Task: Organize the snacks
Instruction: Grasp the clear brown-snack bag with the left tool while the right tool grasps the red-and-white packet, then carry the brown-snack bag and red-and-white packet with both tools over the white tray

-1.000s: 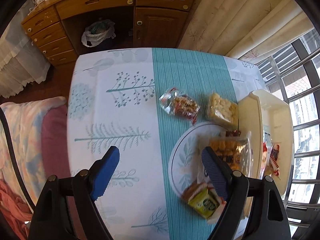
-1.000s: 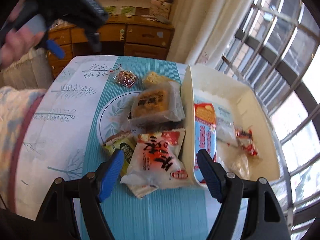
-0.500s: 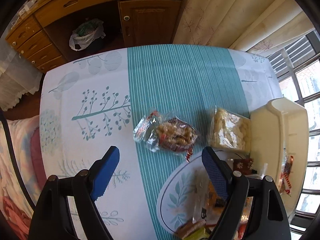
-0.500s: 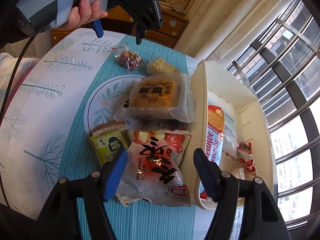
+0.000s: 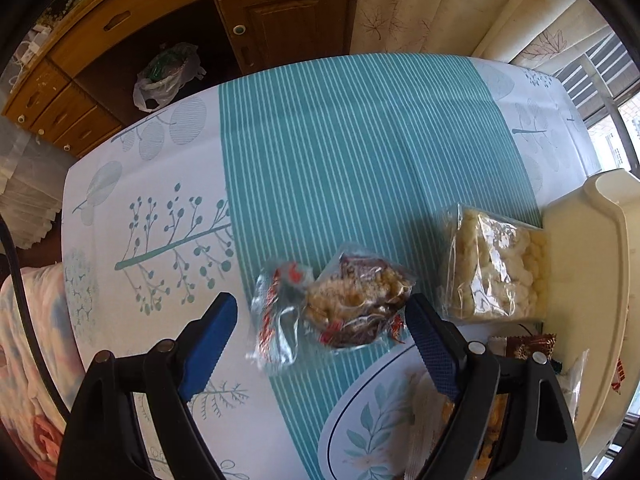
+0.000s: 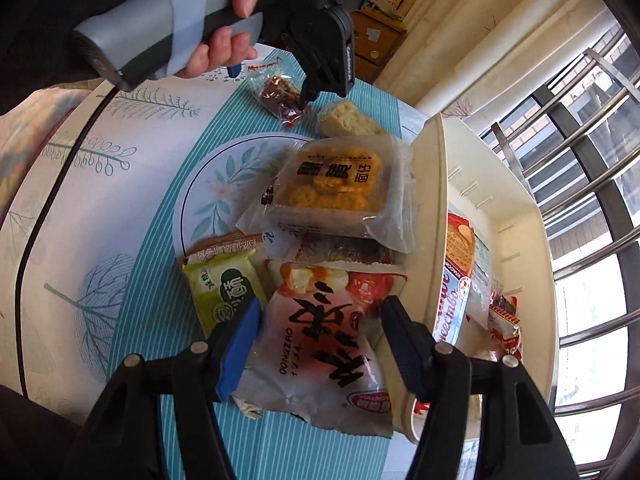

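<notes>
My left gripper (image 5: 320, 300) points down over a clear bag of brown nut snack (image 5: 344, 304) lying on the teal striped cloth. Its jaws are opening, with the bag between the blue pads and not pressed. The right wrist view shows this same gripper (image 6: 271, 83) straddling that bag (image 6: 280, 94). My right gripper (image 6: 320, 304) hangs low over a white and red snack bag (image 6: 320, 344) beside the cream bin (image 6: 432, 184). Its jaws are closing around the bag, and the pads do not visibly press it.
A leaf-patterned plate (image 6: 216, 184) carries an orange cracker packet (image 6: 332, 188) and a green packet (image 6: 224, 284). A bag of pale puffs (image 5: 492, 268) lies against the bin (image 5: 588, 264), which holds several packets. A wooden cabinet (image 5: 280, 20) stands beyond the table's far edge.
My left gripper moved away from the plate and sank over the clear nut bag. My right gripper dropped closer to the white and red bag and its jaws narrowed.
</notes>
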`<act>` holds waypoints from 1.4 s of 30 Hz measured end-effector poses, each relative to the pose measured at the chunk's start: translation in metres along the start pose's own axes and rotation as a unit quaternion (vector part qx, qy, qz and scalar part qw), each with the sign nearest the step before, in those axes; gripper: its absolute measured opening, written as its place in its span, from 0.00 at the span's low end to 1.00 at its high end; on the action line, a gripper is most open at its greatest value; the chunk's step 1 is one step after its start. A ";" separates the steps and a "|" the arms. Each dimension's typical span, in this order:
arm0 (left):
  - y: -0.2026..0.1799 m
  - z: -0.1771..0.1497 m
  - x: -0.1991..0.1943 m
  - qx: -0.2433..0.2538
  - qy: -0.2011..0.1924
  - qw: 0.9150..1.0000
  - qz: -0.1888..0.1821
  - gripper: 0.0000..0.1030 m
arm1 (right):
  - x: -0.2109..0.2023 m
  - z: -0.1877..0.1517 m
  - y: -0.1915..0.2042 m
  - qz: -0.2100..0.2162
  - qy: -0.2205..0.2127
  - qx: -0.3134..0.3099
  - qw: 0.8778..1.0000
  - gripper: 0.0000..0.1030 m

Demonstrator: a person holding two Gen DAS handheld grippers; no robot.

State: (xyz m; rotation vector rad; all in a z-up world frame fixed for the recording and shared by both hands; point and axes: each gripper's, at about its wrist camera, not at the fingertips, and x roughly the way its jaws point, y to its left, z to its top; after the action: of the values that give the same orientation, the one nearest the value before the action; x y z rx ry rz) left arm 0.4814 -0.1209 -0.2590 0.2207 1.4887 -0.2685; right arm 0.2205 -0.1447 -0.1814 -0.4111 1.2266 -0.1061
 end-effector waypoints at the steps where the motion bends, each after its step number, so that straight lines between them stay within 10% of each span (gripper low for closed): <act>1: -0.002 0.001 0.002 0.002 0.000 1.000 0.000 0.86 | 0.000 0.000 0.000 0.000 0.001 -0.004 1.000 0.59; 6: -0.006 0.005 0.015 0.012 0.001 1.000 0.006 0.85 | 0.003 0.001 0.005 0.002 0.018 -0.028 0.999 0.49; 19: -0.011 -0.003 -0.003 0.027 -0.035 0.998 -0.034 0.44 | 0.004 0.006 0.001 0.011 0.041 -0.028 0.999 0.41; 42: 0.070 -0.147 -0.059 -0.031 -0.020 0.996 -0.078 0.43 | -0.033 0.002 0.024 0.031 0.077 -0.008 0.996 0.37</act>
State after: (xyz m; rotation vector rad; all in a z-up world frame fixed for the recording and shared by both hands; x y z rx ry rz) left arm 0.3599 -0.0063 -0.2119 0.0487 1.4743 -0.3509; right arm 0.2079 -0.1119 -0.1598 -0.3844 1.3924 -0.0762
